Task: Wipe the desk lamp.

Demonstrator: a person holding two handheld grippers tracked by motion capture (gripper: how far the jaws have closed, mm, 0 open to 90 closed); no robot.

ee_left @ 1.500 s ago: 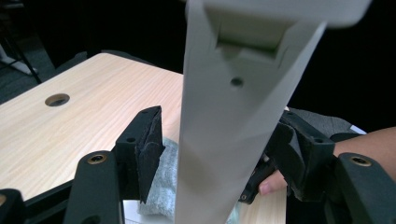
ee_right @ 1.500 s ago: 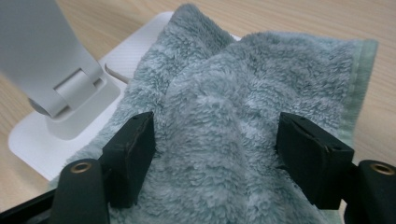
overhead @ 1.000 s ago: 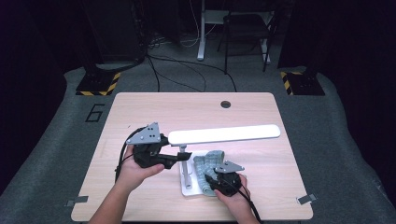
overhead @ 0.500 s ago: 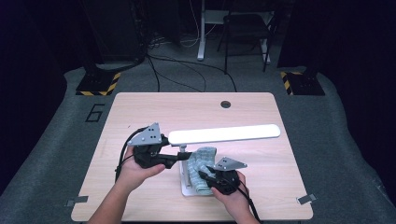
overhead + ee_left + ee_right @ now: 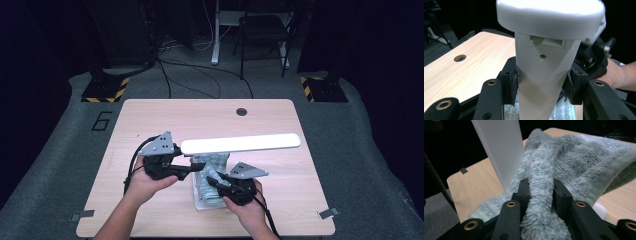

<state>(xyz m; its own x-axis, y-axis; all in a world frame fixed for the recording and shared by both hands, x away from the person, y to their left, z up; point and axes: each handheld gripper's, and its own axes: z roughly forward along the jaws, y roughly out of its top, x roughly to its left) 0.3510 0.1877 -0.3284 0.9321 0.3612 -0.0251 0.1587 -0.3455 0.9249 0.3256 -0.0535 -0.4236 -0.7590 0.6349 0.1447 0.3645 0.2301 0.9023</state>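
Observation:
A white desk lamp stands on the table, its long bar head level above the wood. My left gripper is shut on the lamp's stem, one pad on each side, just under the head. A fluffy grey-green cloth lies bunched over the lamp's flat white base. My right gripper is shut on a fold of that cloth, right beside the stem. In the left gripper view, the right gripper and its hand sit just behind the stem.
The wooden table has a round cable hole near its far edge. Tape tabs mark the near corners. Beyond the table are a grey floor, cables, a chair and yellow-black striped blocks.
My right gripper has shifted slightly toward the far side with the cloth fold in it. The left gripper and the lamp have stayed put.

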